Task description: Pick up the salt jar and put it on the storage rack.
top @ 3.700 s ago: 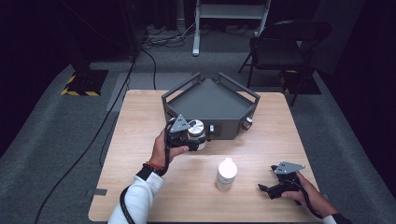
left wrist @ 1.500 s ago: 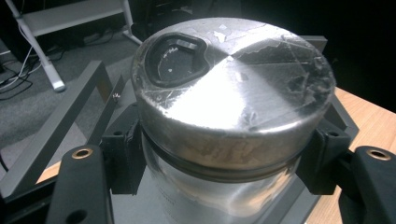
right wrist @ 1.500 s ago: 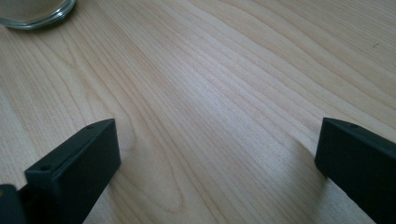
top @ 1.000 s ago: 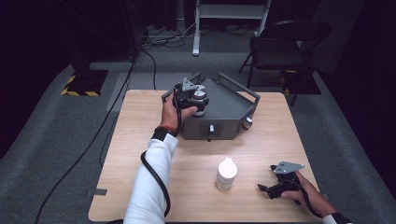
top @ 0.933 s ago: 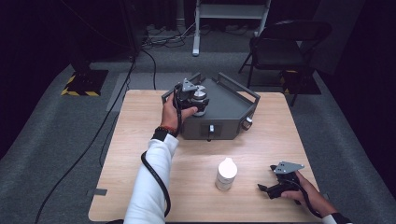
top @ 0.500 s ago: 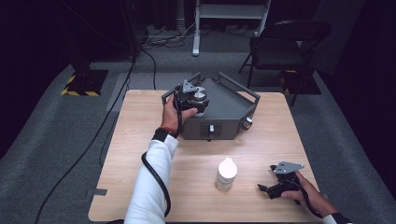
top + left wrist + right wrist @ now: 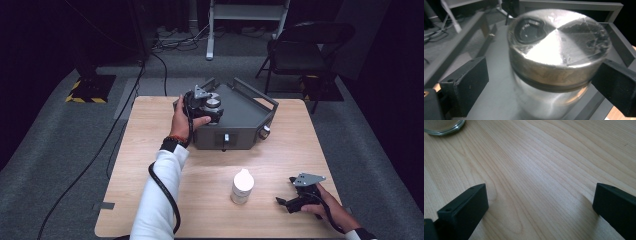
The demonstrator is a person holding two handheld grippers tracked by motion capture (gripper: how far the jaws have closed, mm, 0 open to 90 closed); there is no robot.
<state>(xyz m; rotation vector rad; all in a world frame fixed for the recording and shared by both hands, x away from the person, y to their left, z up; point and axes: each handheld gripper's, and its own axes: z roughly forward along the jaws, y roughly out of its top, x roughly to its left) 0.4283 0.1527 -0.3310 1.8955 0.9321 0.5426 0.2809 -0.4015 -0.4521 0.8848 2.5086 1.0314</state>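
A wooden table [image 7: 150,165] stands on grey carpet. On it rest a dark grey tray [image 7: 250,117] at the far side and a white bottle [image 7: 242,186] nearer the front.

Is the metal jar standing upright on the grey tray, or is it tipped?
Upright. The jar stands on the tray, lid on top, between the left gripper's just-opened jaws.

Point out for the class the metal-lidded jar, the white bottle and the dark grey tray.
metal-lidded jar [image 7: 556,42]: left gripper view, on its shiny lid top.
white bottle [image 7: 242,186]: high view, on its body, standing on the table.
dark grey tray [image 7: 245,112]: high view, on its bare floor right of the jar.
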